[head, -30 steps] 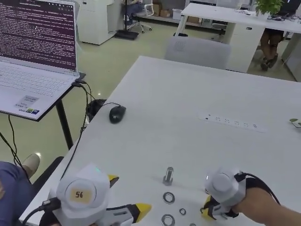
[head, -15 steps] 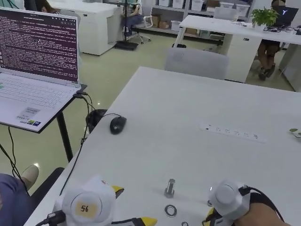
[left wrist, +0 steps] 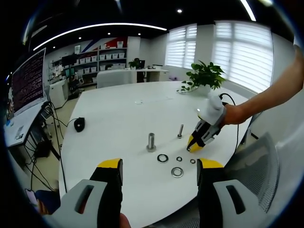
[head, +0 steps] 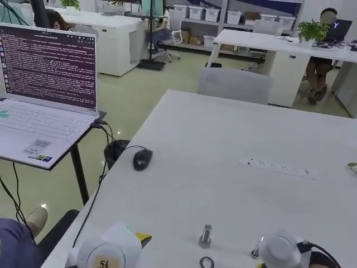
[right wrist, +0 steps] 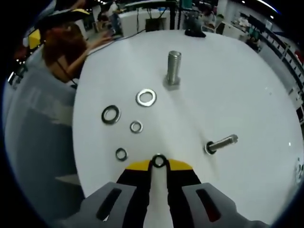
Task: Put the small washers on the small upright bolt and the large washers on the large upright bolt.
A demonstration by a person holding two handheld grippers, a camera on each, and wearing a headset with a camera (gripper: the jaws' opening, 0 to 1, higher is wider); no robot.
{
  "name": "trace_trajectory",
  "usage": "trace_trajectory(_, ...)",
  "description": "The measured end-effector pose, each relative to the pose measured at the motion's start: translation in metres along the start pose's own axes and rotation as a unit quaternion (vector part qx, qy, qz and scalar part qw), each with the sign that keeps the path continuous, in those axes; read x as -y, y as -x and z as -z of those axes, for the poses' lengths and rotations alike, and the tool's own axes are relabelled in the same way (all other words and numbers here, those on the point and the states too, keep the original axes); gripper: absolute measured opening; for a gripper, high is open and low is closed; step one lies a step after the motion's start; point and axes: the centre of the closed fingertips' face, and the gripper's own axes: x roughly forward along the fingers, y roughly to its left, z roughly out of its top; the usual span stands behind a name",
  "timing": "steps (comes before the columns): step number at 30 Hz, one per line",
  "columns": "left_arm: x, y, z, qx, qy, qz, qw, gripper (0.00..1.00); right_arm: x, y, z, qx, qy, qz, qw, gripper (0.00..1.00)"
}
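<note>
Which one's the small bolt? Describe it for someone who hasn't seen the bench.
On the white table, two bolts stand beyond the right claw, which pinches a small washer. The small bolt is the nearer one, off to the claw's right; it's far thinner than the large bolt by the loose washers.

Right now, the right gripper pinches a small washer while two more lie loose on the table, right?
Not two: four lie loose, two large washers and two small washers, in the right gripper view. The right gripper does pinch a small washer.

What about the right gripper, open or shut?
Shut: the right gripper pinches a small washer between its yellow tips.
</note>
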Motion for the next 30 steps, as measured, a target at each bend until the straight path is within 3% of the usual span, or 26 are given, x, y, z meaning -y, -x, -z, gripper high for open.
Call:
trace_trajectory(7, -0.003, 0.000, 0.004, 0.000, 0.004, -0.002, 1.0000, 0.63, 0.014, 0.019, 0.005, 0.029, -0.048, 0.031, 0.9979, 0.13)
trace_trajectory(13, -0.003, 0.000, 0.006, 0.000, 0.009, -0.002, 1.0000, 0.63, 0.041, 0.047, -0.005, 0.063, -0.077, 0.063, 0.9930, 0.13)
trace_trajectory(17, -0.001, -0.002, 0.007, -0.001, 0.008, 0.001, 1.0000, 0.63, 0.060, 0.062, -0.019, 0.070, -0.066, 0.081, 0.9920, 0.13)
trace_trajectory(21, -0.002, -0.002, 0.006, 0.001, 0.010, 0.000, 0.9999, 0.63, 0.070, 0.071, -0.036, 0.069, -0.042, 0.084, 0.9932, 0.13)
trace_trajectory(25, -0.003, -0.002, 0.006, 0.003, 0.012, -0.002, 0.9999, 0.63, 0.073, 0.068, -0.042, 0.047, -0.004, 0.077, 0.9959, 0.13)
trace_trajectory(30, -0.004, 0.000, 0.007, 0.004, 0.016, -0.006, 0.9998, 0.63, 0.068, 0.057, -0.043, 0.028, 0.010, 0.060, 0.9978, 0.13)
